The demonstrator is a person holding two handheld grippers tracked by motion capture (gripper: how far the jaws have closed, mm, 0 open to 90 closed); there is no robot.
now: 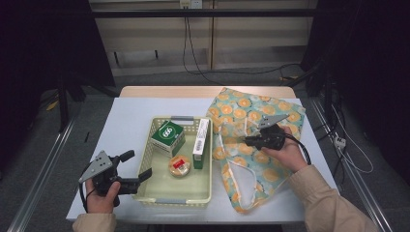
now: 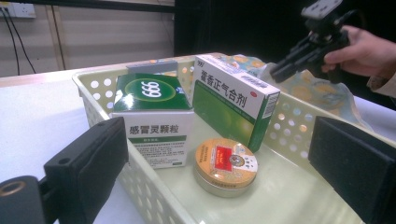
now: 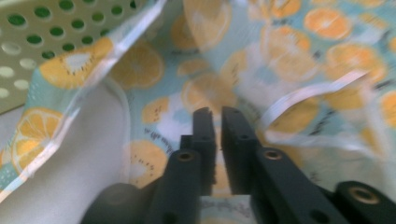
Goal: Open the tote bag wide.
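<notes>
The left gripper (image 1: 145,175) is held level in the left hand (image 1: 102,193), jaws wide apart. The right gripper (image 1: 249,140), in the right hand (image 1: 286,151), points leftward, jaws nearly together.

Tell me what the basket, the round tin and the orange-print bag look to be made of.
Basket: pale yellow moulded plastic, judging by its perforated walls and slight gloss. Round tin: probably metal, with a shiny gold rim and printed lid. Orange-print bag: looks like thin glossy fabric or coated film; it creases softly, so I can't tell which.
</notes>
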